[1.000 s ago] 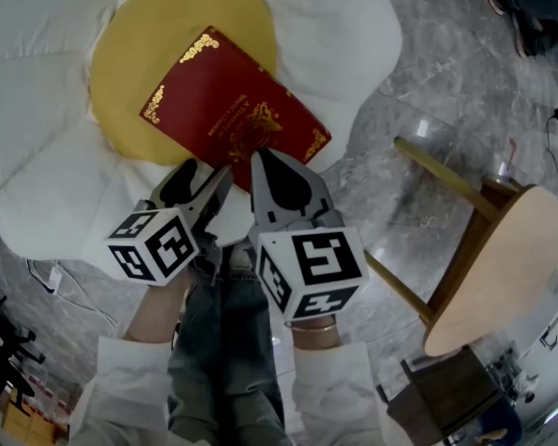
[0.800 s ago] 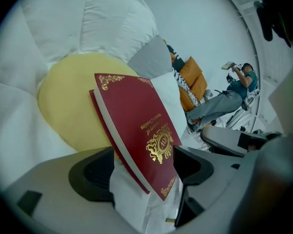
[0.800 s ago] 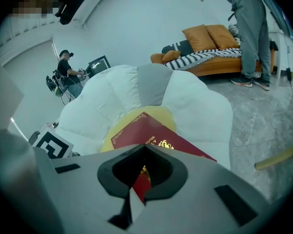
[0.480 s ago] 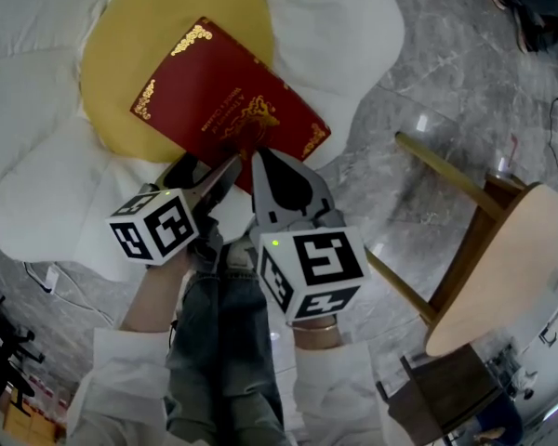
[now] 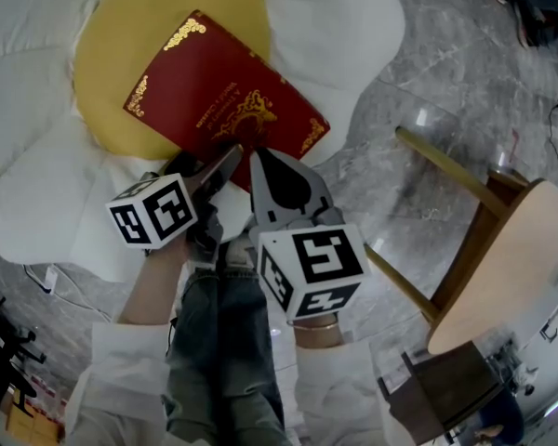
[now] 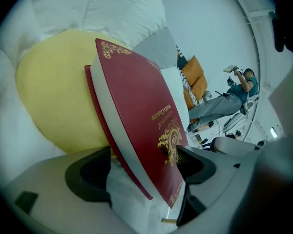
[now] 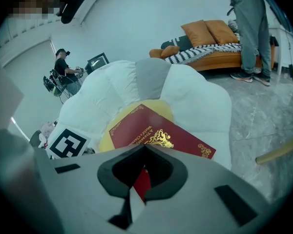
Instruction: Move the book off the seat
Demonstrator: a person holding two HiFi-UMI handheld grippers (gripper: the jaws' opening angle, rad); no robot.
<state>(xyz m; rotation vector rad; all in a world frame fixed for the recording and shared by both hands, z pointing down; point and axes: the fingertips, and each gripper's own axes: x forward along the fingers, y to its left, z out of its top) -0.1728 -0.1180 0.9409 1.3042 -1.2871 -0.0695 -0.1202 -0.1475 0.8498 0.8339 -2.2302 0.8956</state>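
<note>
A dark red book (image 5: 219,96) with gold print lies on the yellow middle (image 5: 107,54) of a white flower-shaped seat cushion (image 5: 339,26). My left gripper (image 5: 200,170) straddles the book's near edge. Its jaws have just been opening, and they stand open with the book (image 6: 141,121) between the pads, not pressed. My right gripper (image 5: 256,161) sits beside it to the right, its jaws shut on the same near edge of the book. In the right gripper view, red cover and white pages show inside the closed right gripper (image 7: 144,147).
A wooden stool (image 5: 502,268) with slanted legs stands on the grey marble floor (image 5: 446,72) to the right, a dark box (image 5: 437,388) beside it. Cables (image 5: 56,282) lie at the lower left. People and an orange sofa (image 7: 210,38) are far behind the cushion.
The left gripper's jaws have spread wider around the book's edge, and its marker cube has shifted slightly left. The right gripper has stayed in place on the book.
</note>
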